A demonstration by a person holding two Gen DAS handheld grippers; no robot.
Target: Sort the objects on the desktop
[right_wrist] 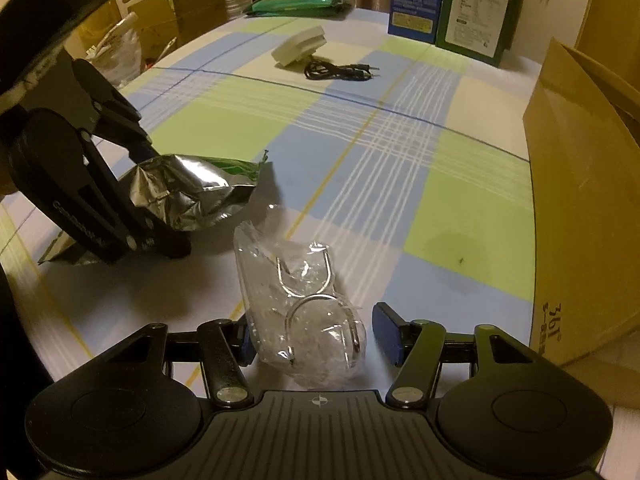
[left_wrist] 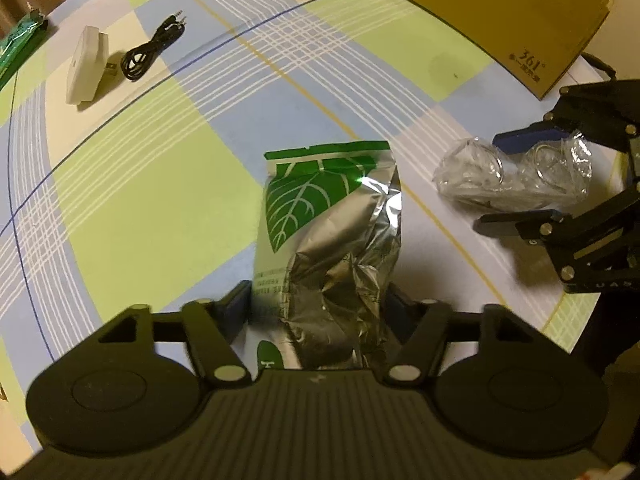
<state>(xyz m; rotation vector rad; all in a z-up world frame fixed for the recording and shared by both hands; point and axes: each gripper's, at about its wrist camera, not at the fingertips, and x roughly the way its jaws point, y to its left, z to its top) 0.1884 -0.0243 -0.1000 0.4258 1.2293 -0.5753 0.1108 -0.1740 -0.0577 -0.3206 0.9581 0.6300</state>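
Each gripper straddles its item on the worktop (right_wrist: 400,168): left gripper (left_wrist: 320,304) pinching the foil pouch (left_wrist: 332,216), right gripper (right_wrist: 316,340) part-open around the plastic bag of rings (right_wrist: 304,312), which likely needs a centred, gentle close.

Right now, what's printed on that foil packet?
A green leaf on silver foil packet; left wrist view shows it best.

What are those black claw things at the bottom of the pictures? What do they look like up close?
They are two hand-held grippers. The left gripper and right gripper look alike: a black ribbed body, a round black disc on each side, angled black link bars with silvery pivot pins, and two fingers tipped with dark blue pads. A small crosshair mark sits on the body. No cables or sleeves show.
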